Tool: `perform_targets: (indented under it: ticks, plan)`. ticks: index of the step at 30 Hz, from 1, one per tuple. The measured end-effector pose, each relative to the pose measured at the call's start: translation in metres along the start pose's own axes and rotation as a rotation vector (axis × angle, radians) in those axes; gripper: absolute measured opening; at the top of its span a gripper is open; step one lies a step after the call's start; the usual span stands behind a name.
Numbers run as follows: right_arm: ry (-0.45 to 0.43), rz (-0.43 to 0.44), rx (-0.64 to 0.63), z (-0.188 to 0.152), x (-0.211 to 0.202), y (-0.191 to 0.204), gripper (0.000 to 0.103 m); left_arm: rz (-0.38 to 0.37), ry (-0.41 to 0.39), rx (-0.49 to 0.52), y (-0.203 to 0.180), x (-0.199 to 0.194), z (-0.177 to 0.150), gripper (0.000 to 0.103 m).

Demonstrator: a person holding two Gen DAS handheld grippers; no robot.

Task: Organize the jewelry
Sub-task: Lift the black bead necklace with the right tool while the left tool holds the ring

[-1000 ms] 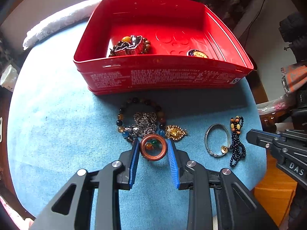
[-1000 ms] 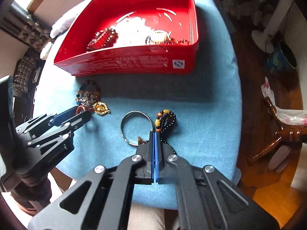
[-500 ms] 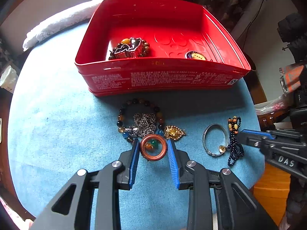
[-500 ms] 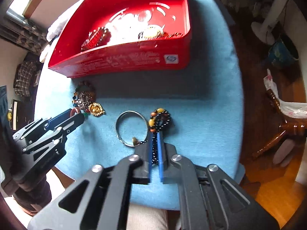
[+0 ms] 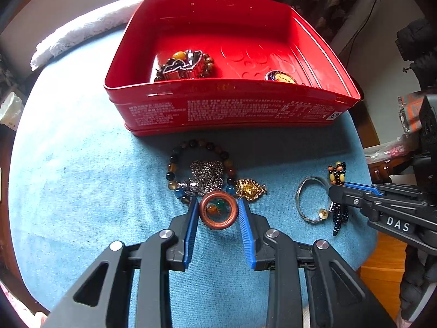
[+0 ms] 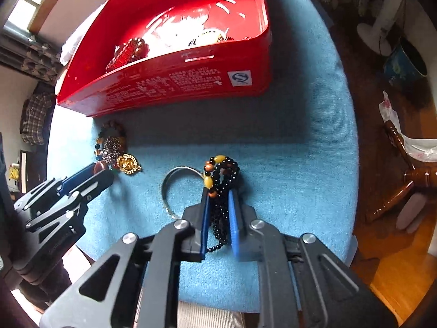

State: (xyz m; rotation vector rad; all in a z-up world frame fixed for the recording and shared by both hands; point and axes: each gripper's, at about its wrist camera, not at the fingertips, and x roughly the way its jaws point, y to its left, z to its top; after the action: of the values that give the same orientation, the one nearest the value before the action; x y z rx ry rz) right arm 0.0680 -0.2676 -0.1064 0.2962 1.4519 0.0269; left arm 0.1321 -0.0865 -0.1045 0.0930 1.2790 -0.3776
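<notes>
A brown ring (image 5: pixel 203 214) with small coloured beads inside lies on the blue cloth, and my left gripper (image 5: pixel 217 201) is shut on it, a pad against each side. My right gripper (image 6: pixel 219 194) points down over a black bead strand (image 6: pixel 224 175) with amber beads. Its jaws are closing with the strand between them, and the pads do not visibly press. In the left wrist view the right gripper (image 5: pixel 331 191) enters from the right. A silver bangle (image 6: pixel 164 188) lies beside the strand. The red tin (image 5: pixel 232 109) behind holds a beaded bracelet (image 5: pixel 185 65) and a round pendant (image 5: pixel 280 77).
A dark bead bracelet (image 5: pixel 174 161), a silver chain pile (image 5: pixel 207 175) and a gold brooch (image 5: pixel 250 188) lie just beyond the ring. A white lace cloth (image 5: pixel 82 32) rests at the table's far left. The round table's edge (image 6: pixel 352 164) drops to a wooden chair (image 6: pixel 409 177).
My right gripper has sunk onto the black bead strand, and its jaws, shut a second ago, now straddle it. The left gripper and the ring have not moved.
</notes>
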Motion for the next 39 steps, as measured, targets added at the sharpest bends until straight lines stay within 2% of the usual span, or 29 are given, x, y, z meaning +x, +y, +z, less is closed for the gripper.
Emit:
perform_targets:
  ticks: [7, 9, 12, 19, 25, 33, 39]
  plan:
    - [-0.021, 0.020, -0.019, 0.001, -0.012, 0.008, 0.012, 0.001, -0.008, 0.002, -0.002, -0.004, -0.001, 0.029]
    - [0.008, -0.004, -0.035, 0.002, -0.003, 0.009, 0.014, 0.000, -0.010, 0.000, -0.002, -0.005, -0.002, 0.029]
    - [0.032, 0.007, -0.008, -0.001, 0.007, 0.005, 0.012, 0.002, -0.012, 0.003, -0.003, -0.006, -0.002, 0.029]
    - [-0.051, 0.063, 0.027, 0.001, -0.012, -0.005, 0.007, 0.000, -0.007, 0.001, -0.001, -0.006, -0.002, 0.029]
    - [-0.061, 0.039, -0.010, 0.000, -0.022, 0.006, 0.007, 0.000, -0.010, 0.002, -0.001, -0.006, 0.000, 0.029]
    - [-0.006, -0.021, -0.064, -0.005, -0.002, 0.022, 0.007, 0.012, 0.000, 0.011, -0.002, -0.001, -0.003, 0.029]
    - [-0.014, -0.033, -0.091, -0.005, -0.007, 0.029, 0.007, 0.009, -0.008, 0.014, -0.004, -0.003, -0.002, 0.029]
